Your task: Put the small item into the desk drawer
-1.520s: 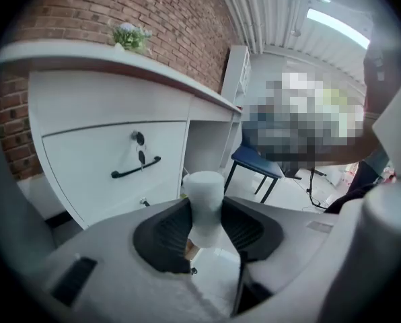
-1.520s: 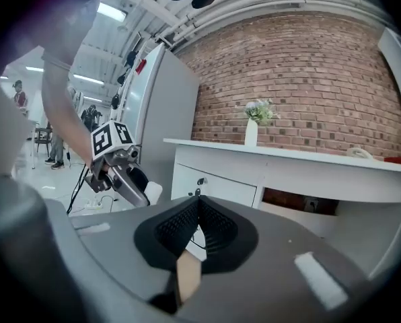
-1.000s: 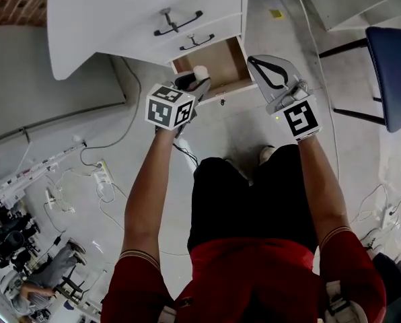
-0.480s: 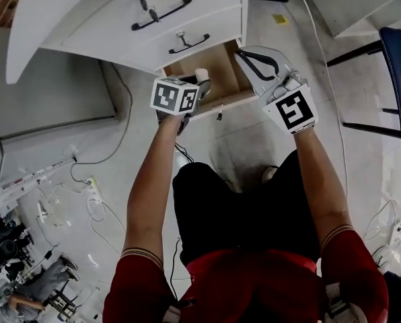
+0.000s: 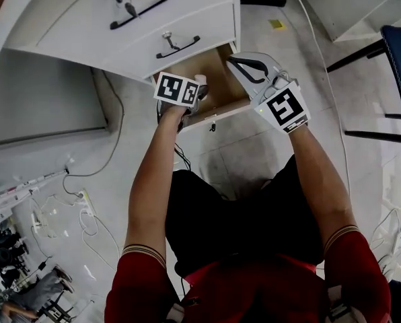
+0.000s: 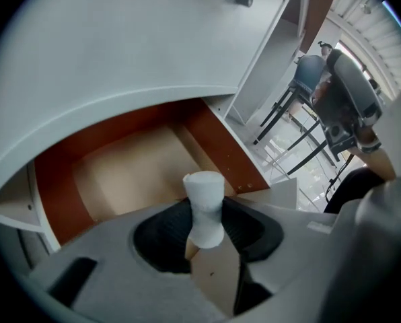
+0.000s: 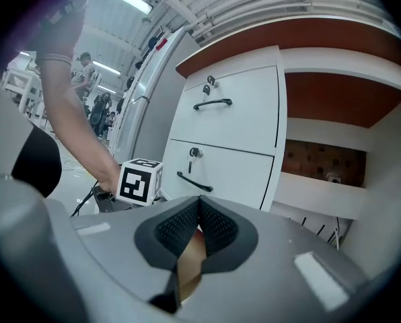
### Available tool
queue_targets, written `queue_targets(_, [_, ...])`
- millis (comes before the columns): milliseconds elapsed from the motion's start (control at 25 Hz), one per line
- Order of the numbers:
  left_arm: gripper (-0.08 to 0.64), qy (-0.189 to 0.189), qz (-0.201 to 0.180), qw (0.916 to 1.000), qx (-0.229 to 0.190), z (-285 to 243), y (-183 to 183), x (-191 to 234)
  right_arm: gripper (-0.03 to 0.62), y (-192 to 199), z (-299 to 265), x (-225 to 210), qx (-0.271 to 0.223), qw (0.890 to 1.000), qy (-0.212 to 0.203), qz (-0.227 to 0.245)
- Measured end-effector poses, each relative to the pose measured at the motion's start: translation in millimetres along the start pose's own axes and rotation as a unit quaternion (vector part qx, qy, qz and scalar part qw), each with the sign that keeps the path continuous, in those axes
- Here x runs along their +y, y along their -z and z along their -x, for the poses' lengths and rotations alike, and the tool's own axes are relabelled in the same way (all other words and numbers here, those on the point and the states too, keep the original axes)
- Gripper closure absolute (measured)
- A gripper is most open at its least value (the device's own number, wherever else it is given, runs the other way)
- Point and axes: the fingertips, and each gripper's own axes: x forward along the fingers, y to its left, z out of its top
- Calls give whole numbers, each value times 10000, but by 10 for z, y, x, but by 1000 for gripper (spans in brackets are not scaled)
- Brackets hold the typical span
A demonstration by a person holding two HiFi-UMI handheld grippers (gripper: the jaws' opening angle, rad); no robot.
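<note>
The bottom desk drawer (image 5: 219,79) stands pulled out, its brown wooden inside (image 6: 130,173) bare. A small white waisted item (image 6: 204,207) sits pinched between the dark pads of my left gripper (image 6: 204,226). In the head view that gripper (image 5: 196,87) hangs over the drawer's left front corner, the white item (image 5: 200,80) poking out beyond the marker cube (image 5: 178,88). My right gripper (image 5: 253,68) hovers over the drawer's right side. Its pads (image 7: 217,229) meet with nothing between them; my right gripper (image 7: 199,222) points almost level at the desk front.
Two shut white drawers with black handles (image 5: 141,9) (image 5: 177,44) sit above the open one. A blue chair (image 5: 399,73) stands to the right. Cables and a power strip (image 5: 86,204) lie on the floor at left. My legs are below the drawer front.
Both grippers have come down and forward to the open drawer; the left one, still holding the white item, is now right over the drawer's edge. The desk looks nearer.
</note>
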Motion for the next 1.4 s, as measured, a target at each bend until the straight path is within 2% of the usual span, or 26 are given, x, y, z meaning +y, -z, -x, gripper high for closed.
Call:
queue_targets(160, [420, -11, -116, 9995, 280, -223, 57, 42, 580, 154, -40, 2, 37, 9995, -125, -280])
queue_targets(400, [419, -70, -180, 9981, 583, -454, 163, 107, 580, 367, -133, -114, 225, 9976, -50, -657])
queue_targets(520, [419, -3, -13, 9971, 759, -557, 288, 160, 580, 411, -152, -100, 304, 9972, -74, -683])
queue_targets(720, [419, 120, 479, 9955, 809, -651, 427, 291, 580, 322, -192, -42, 267, 9977, -176, -601])
queue_targets(1200, [391, -193, 456, 9933, 1048, -792, 536, 407, 580, 205, -65, -78, 252, 9985, -192, -457])
queue_targets(1400, [364, -197, 445, 9945, 925, -756, 451, 390, 580, 201, 5, -162, 255, 9984, -91, -502])
